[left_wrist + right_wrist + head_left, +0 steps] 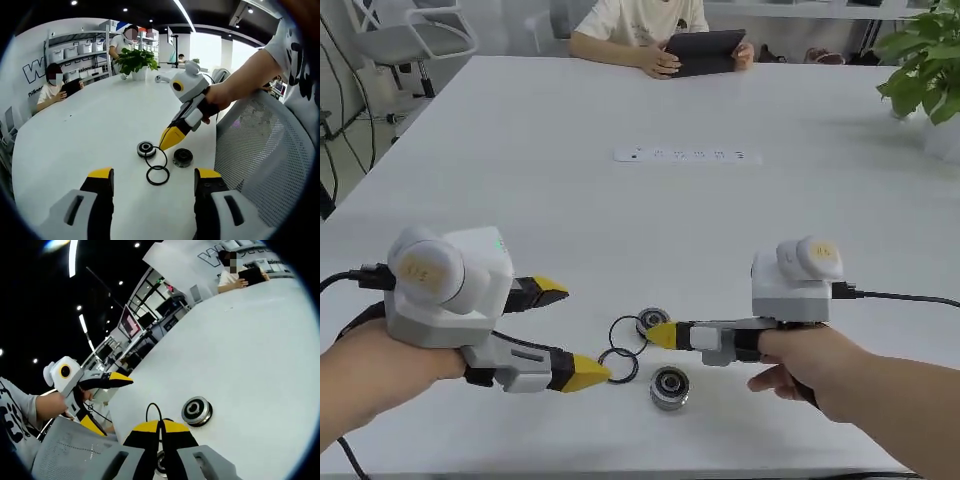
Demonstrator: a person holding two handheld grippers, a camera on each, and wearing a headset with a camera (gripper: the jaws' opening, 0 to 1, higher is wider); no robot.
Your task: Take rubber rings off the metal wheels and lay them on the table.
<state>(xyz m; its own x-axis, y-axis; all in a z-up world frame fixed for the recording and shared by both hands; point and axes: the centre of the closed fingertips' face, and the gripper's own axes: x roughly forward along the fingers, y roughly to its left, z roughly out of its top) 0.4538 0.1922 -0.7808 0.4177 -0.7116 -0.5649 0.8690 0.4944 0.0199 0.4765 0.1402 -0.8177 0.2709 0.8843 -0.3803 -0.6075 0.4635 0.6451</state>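
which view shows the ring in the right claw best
The left gripper view: the ring's whole loop is seen from ahead, with the right claw pinching its edge. The head view shows the ring smaller and flatter. In the right gripper view an arc of the ring rises from the shut claw.

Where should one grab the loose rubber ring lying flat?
Probably pinch the flat rubber ring across its near arc, one jaw inside the loop, one outside, coming down from where the open left gripper hangs; the far arc meets the second ring in the right gripper.
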